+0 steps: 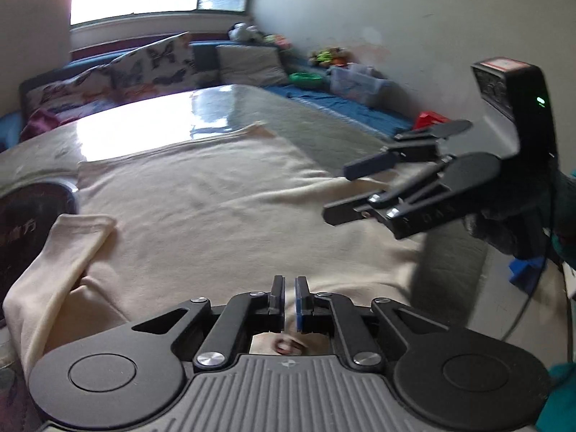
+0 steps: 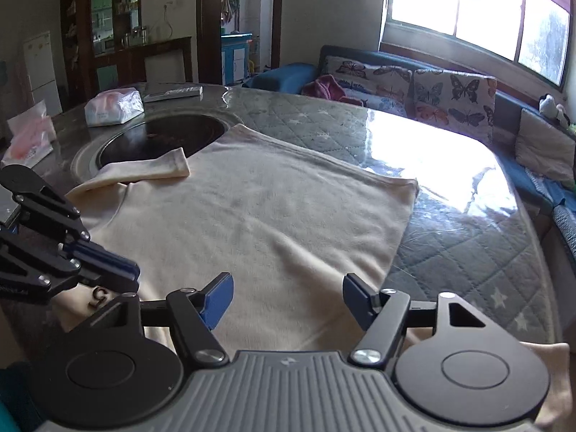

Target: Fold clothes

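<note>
A cream long-sleeved shirt (image 1: 216,208) lies spread flat on the table, hem toward the far side; it also shows in the right wrist view (image 2: 273,216). One sleeve (image 1: 61,262) is folded in along the left side, seen too in the right wrist view (image 2: 144,172). My left gripper (image 1: 289,302) is shut just above the shirt's near edge by the collar; whether it pinches cloth is not visible. It appears at the left of the right wrist view (image 2: 122,270). My right gripper (image 2: 286,298) is open and empty over the shirt's near right part, and hovers at the right of the left wrist view (image 1: 338,194).
The table (image 2: 468,237) has a grey quilted cover under clear plastic and a dark round inset (image 2: 162,136) at the left. A tissue pack (image 2: 113,106) and a pink bag (image 2: 28,136) sit at the far left. A blue sofa with butterfly cushions (image 2: 432,90) stands beyond.
</note>
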Action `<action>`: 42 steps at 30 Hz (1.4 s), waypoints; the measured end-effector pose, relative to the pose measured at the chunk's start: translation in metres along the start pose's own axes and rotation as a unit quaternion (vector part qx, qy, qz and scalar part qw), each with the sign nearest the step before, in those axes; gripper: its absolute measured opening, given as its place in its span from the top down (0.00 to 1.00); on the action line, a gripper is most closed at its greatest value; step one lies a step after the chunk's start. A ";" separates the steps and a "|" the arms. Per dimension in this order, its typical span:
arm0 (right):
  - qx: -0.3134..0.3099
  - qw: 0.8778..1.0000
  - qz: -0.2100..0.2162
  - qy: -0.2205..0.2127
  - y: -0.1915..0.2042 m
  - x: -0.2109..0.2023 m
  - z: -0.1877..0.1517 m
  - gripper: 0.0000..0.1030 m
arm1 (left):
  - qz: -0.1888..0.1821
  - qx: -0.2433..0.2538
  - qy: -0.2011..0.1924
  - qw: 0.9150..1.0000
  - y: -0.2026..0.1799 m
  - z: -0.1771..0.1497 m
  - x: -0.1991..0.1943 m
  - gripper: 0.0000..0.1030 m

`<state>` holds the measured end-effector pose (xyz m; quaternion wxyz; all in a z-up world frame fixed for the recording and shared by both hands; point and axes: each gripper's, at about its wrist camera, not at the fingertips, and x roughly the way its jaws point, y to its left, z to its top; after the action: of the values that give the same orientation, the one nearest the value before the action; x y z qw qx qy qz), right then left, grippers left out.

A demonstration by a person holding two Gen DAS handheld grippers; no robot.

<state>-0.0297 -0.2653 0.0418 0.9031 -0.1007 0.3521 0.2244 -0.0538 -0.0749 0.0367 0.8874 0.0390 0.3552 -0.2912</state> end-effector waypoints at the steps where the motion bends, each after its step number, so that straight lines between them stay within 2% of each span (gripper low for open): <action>1: 0.002 1.000 -0.001 0.004 -0.001 0.005 0.000 0.36 | 0.014 -0.010 -0.002 1.000 0.007 0.003 0.001 0.94; 4: 0.005 1.000 0.000 0.018 -0.004 0.020 -0.001 0.36 | 0.087 -0.026 -0.016 0.996 0.026 0.010 0.002 0.94; 7: 0.002 1.000 0.005 0.020 -0.003 0.023 -0.002 0.35 | 0.171 -0.021 -0.029 0.985 0.042 0.015 0.006 0.90; 11: 0.008 1.000 0.008 0.021 -0.002 0.027 -0.002 0.34 | 0.216 -0.009 -0.018 0.976 0.062 0.017 0.019 0.84; 16: 0.006 1.000 0.002 0.022 0.000 0.028 0.000 0.33 | 0.235 0.005 -0.021 0.972 0.062 0.015 0.025 0.75; 19: 0.004 1.000 0.000 0.023 0.002 0.028 0.000 0.33 | 0.238 0.001 -0.034 0.971 0.061 0.016 0.022 0.75; 26: 0.006 1.000 -0.003 0.024 0.001 0.029 0.001 0.30 | 0.240 0.022 -0.032 0.970 0.062 0.017 0.034 0.72; 27: 0.006 1.000 -0.004 0.024 0.001 0.029 0.001 0.30 | 0.240 0.010 -0.038 0.970 0.066 0.017 0.029 0.80; 28: 0.005 1.000 -0.004 0.025 0.001 0.029 0.001 0.30 | 0.240 -0.006 -0.045 0.970 0.072 0.017 0.023 0.92; 33: -0.001 1.000 -0.009 0.025 0.003 0.029 0.002 0.29 | 0.240 -0.083 -0.080 0.964 0.101 0.019 -0.010 0.96; 36: -0.006 1.000 -0.013 0.025 0.005 0.029 0.002 0.29 | 0.264 -0.128 -0.110 0.950 0.122 0.013 -0.049 0.96; 42: -0.014 0.999 -0.019 0.025 0.007 0.030 0.003 0.29 | 0.332 -0.181 -0.146 0.914 0.155 -0.018 -0.119 0.96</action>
<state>-0.0114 -0.2479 0.0238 0.8968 -0.1251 0.3692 0.2093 -0.0486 0.1167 0.0792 0.9668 -0.0496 0.2349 0.0876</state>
